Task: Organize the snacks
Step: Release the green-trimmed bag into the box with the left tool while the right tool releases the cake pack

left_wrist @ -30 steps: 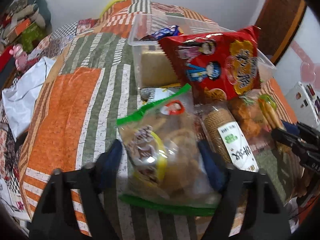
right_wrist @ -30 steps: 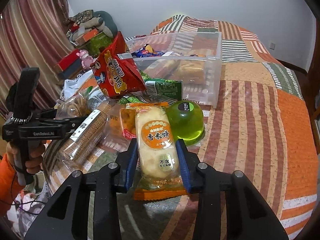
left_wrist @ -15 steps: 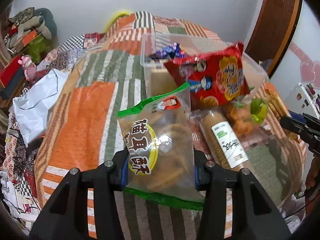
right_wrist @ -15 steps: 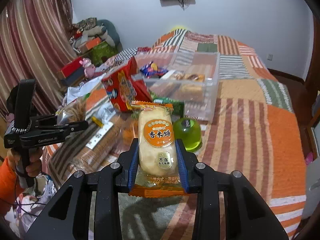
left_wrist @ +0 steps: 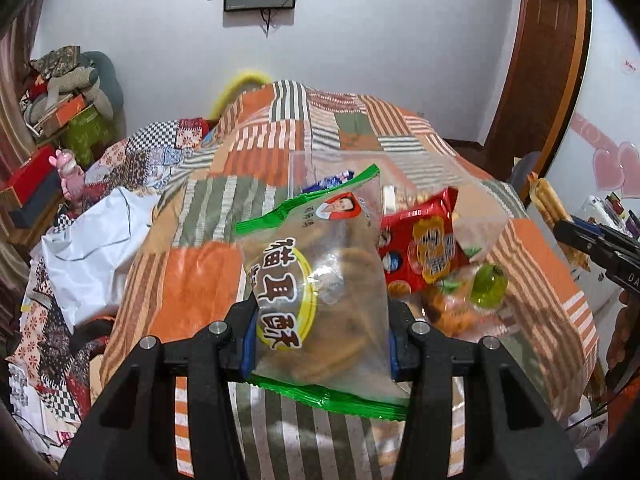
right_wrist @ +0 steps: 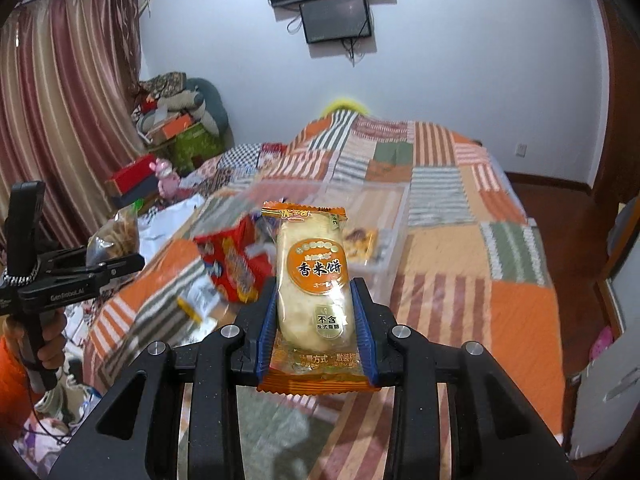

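Observation:
A clear bag of brown biscuits (left_wrist: 320,280) with green seams hangs above the bed, and my left gripper (left_wrist: 320,340) is shut on its lower half. An orange rice cracker pack (right_wrist: 314,280) stands upright in my right gripper (right_wrist: 316,328), which is shut on its sides. Both packs are off the quilt. Beyond them sits a clear plastic box (right_wrist: 396,216) with a few snacks inside. A red snack bag (left_wrist: 424,248) leans at its near side, and a green jelly cup (left_wrist: 488,284) lies among other packets beside it.
A patchwork quilt (right_wrist: 520,312) covers the bed. On its left side lies a white plastic bag (left_wrist: 88,240). Boxes and clothes (right_wrist: 176,120) pile up near the curtain. A person's hand (right_wrist: 48,332) holds the left gripper's handle. A wooden door (left_wrist: 536,60) stands to the right.
Both grippers have risen and tilted up, lifting their packs off the bed. The left jaws closed onto the biscuit bag; the right stayed shut on the rice cracker pack.

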